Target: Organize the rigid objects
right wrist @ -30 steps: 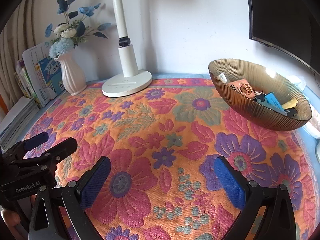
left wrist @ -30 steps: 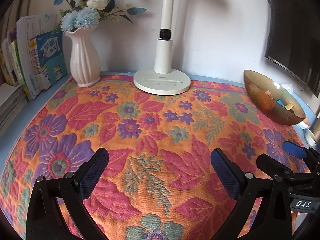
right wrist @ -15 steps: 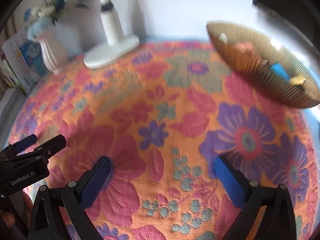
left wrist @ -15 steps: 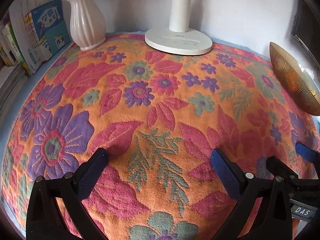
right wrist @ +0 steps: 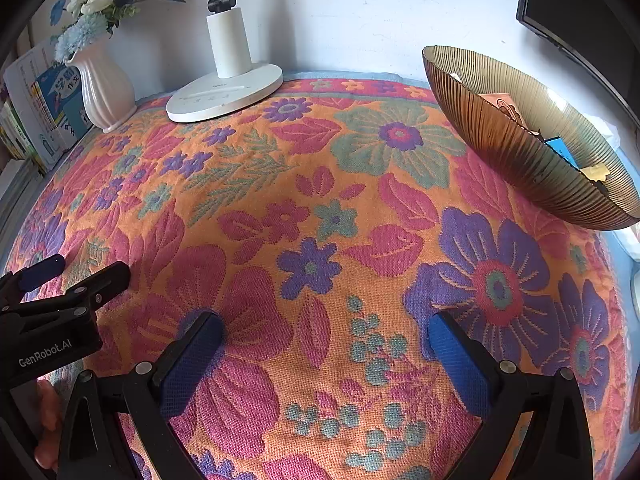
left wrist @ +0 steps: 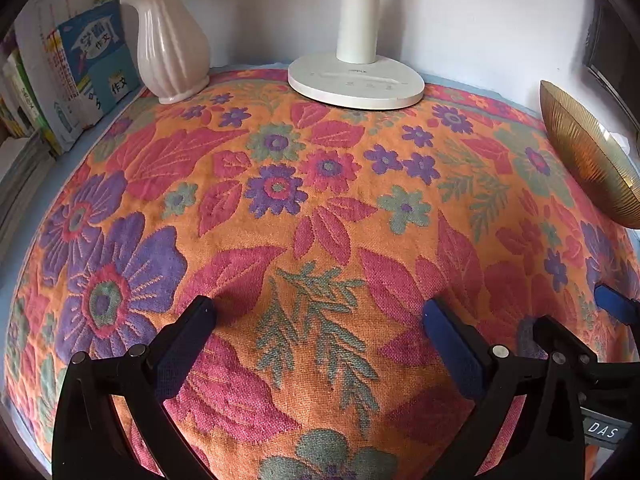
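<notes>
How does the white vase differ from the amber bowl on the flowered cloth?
The white vase is tall, narrow and opaque; the amber bowl is wide, shallow and translucent. The vase holds blue and white flowers; the bowl holds small flat items. Both are ribbed and stand on the flowered cloth.

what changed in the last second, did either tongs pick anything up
Nothing was taken hold of. Both tongs, left and right, dropped closer to the flowered cloth and tipped downward, open and empty throughout. The bowl, lamp and vase stayed put.
</notes>
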